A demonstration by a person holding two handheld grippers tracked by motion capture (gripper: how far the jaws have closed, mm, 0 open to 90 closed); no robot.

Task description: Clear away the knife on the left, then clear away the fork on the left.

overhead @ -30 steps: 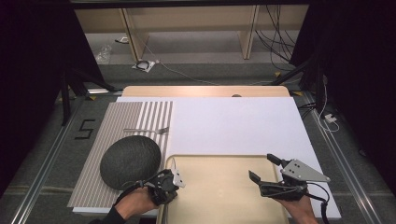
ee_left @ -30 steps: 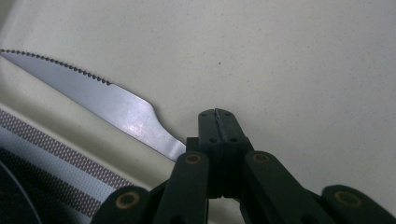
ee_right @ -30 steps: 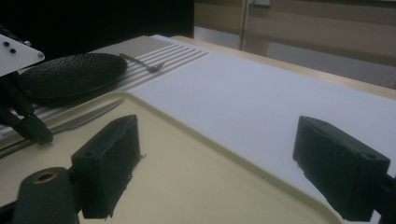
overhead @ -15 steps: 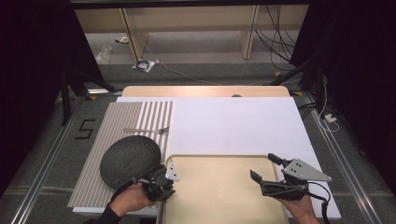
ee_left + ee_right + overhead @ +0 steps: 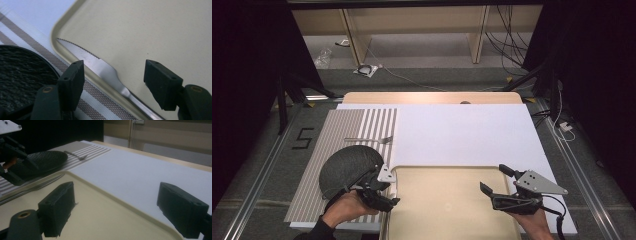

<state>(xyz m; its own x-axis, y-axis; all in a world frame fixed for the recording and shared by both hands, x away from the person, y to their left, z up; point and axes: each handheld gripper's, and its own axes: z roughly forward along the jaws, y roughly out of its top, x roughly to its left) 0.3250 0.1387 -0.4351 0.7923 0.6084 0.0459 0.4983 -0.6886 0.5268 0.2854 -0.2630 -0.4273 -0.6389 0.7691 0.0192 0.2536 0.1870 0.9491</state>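
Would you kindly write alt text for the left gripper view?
A serrated table knife lies along the edge of a beige tray, between the open left gripper jaws. A dark textured plate sits on a striped placemat beside it.

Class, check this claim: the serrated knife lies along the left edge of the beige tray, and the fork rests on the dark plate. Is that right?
Not quite. The knife does lie along the left edge of the beige tray, but the fork rests on the striped placemat, beyond the dark plate and apart from it, as the high view shows.
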